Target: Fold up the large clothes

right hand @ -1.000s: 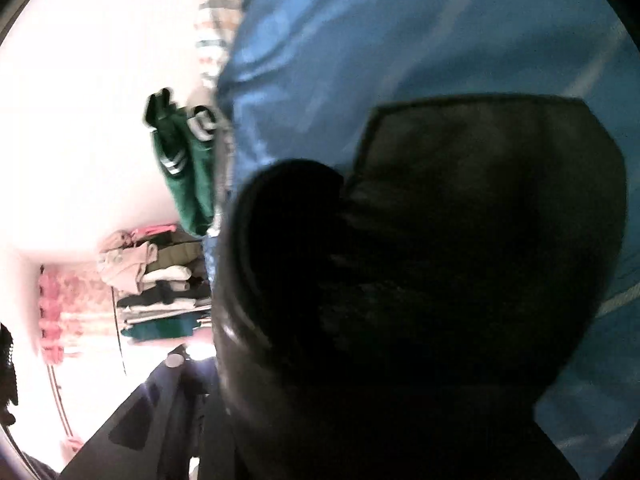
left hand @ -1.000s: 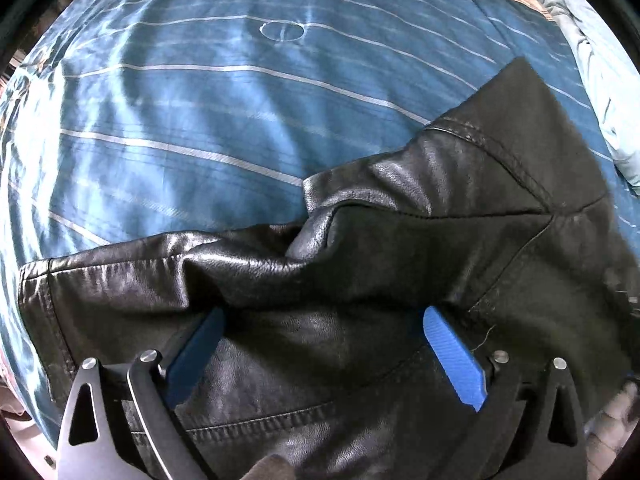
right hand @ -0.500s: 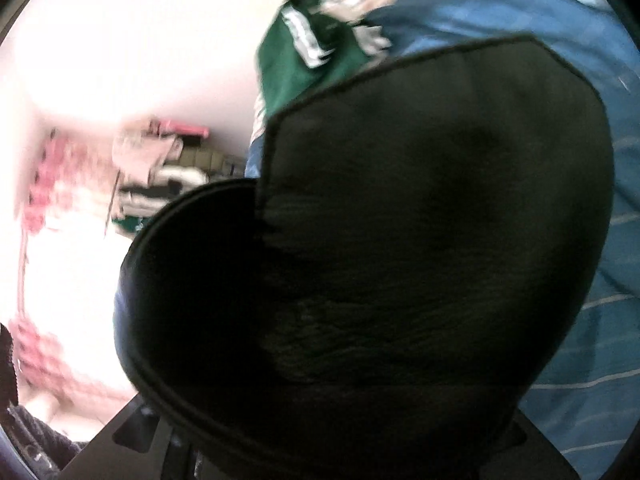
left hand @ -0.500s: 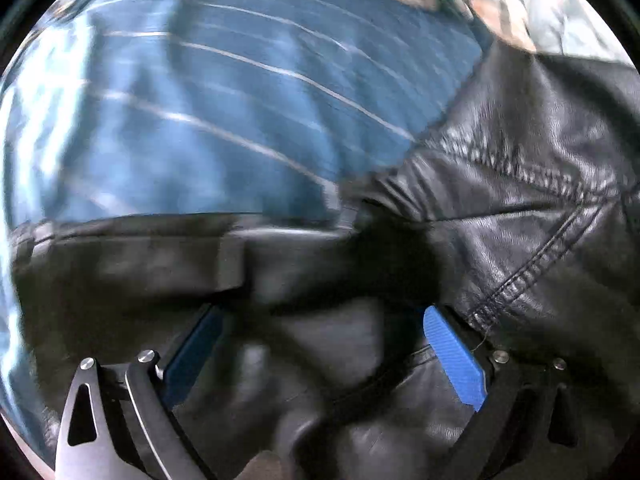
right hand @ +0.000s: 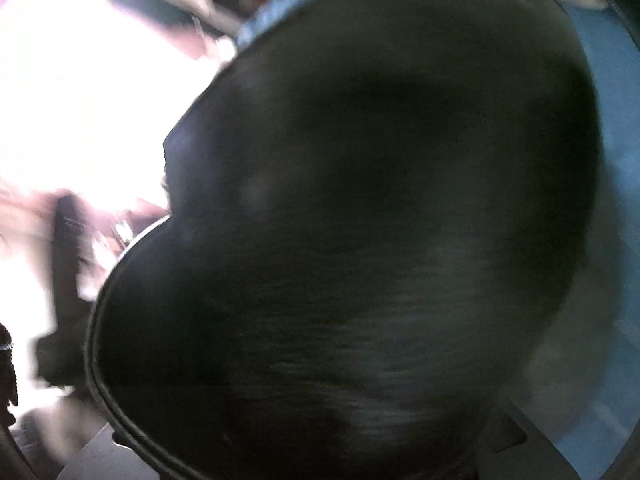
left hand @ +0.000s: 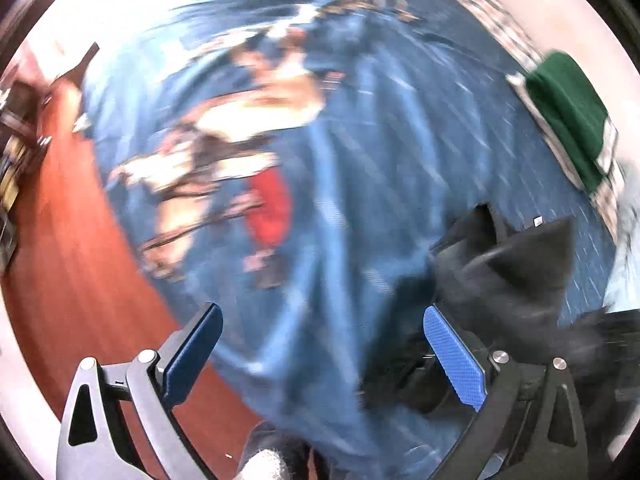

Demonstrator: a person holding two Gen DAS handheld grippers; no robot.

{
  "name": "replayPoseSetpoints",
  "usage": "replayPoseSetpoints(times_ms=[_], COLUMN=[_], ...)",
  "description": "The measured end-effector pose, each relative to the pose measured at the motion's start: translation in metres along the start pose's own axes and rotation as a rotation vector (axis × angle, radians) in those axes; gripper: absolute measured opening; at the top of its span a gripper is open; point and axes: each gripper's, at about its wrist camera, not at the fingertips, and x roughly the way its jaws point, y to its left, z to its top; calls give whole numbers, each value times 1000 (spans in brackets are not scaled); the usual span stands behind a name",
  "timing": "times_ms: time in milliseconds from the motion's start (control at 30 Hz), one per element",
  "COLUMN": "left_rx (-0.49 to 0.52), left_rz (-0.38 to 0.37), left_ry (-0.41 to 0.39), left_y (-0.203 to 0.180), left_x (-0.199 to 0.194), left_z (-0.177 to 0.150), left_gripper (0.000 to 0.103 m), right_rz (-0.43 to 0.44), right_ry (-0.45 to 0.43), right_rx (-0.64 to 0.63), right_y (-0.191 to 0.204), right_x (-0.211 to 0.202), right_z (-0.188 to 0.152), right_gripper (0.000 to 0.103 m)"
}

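Note:
The black leather jacket (left hand: 512, 272) shows blurred at the lower right of the left wrist view, bunched over the blue bedcover (left hand: 380, 140). My left gripper (left hand: 320, 312) is open, and between its blue pads (left hand: 452, 356) I see only bedcover. In the right wrist view the jacket (right hand: 360, 220) fills almost the whole picture and hides the right gripper's fingers. The leather hangs over that gripper and travels with it, while its jaws are opening slightly.
The bedcover carries a blurred colourful print (left hand: 240, 140). Red-brown floor (left hand: 60, 240) runs along the bed's left edge. A green garment (left hand: 568, 112) lies at the far right of the bed. Bright, washed-out room fills the left of the right wrist view.
My left gripper has swung off the jacket, which lay between its fingers, and now hangs over the bed's edge and the floor. The right gripper has rolled, and the jacket covers more of its view.

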Motion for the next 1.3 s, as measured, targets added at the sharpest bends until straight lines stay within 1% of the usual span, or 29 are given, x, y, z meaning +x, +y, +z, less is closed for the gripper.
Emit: replayPoseSetpoints(times_ms=[33,67,100,133,167,233,267,300,333,367,433,500,567,600,633,667,700,733,767,800,867,900,1000,1033,1067,1133,1167,1233,1300], left_rx=[-15,-29,-36,-43,-47,-55,-56,-52,-48,-39,-16,4,30,54,74,95,107,109,101,94,92,101,133,140,144,148,145,138,136], left_rz=[4,6,5,-1,-12,-35,-49,-59,-69,-82,-76,-69,-34,3,35,73,117,125,124,125,110,115,138,146,153,158,151,137,112], left_ry=[-3,-10,-18,-32,-49,-75,-88,-107,-117,-124,-121,-100,-66,-41,-12,25,63,87,87,80,80,83,84,86,87,80,69,42,5], left_y=[4,11,5,4,4,0,-6,-13,-17,-26,-44,-63,-82,-91,-95,-100,-101,-100,-98,-97,-95,-95,-98,-100,-103,-108,-112,-122,-136], left_x=[-3,-10,-17,-25,-35,-49,-55,-65,-66,-69,-63,-47,-15,6,24,47,69,82,92,95,98,98,97,96,95,88,83,72,58], left_z=[-3,-5,-11,-12,-13,-8,-3,-2,3,5,4,-3,-14,-21,-26,-33,-39,-42,-44,-43,-36,-33,-27,-23,-19,-10,-3,12,28], left_gripper=[103,103,103,103,103,103,103,103,103,103,103,103,103,103,103,103,103,103,103,103,103,103,103,103,103,103,103,103,103], right_rz=[-24,-52,-55,-20,38,129,188,224,256,285,272,203,155,154,185,267,313,375,456,483,599,617,608,605,595,605,601,580,580], right_ry=[57,78,72,73,84,100,105,104,105,98,65,22,29,53,73,108,138,165,209,234,249,251,240,229,202,154,131,85,37], right_rx=[-2,-6,-15,-12,-3,-4,0,12,35,81,172,239,278,312,329,346,356,349,334,327,306,281,215,216,223,271,289,304,362], right_y=[5,9,15,18,21,24,21,15,5,-16,-65,-125,-160,-191,-211,-231,-245,-251,-260,-263,-262,-257,-244,-245,-244,-251,-248,-238,-242], right_x=[22,35,36,32,23,0,-15,-29,-45,-64,-91,-108,-106,-97,-87,-72,-55,-40,-22,-11,6,14,17,16,11,-13,-21,-41,-59], right_z=[-3,-5,-5,-2,1,3,3,7,11,14,26,63,65,71,70,75,80,79,86,82,89,97,104,105,106,91,86,83,76], right_gripper=[30,38,46,71,83,83,83,83,83,83,83,83,83,83,83,83,83,83,83,83,86,87,87,82,70,57,53,50,49])
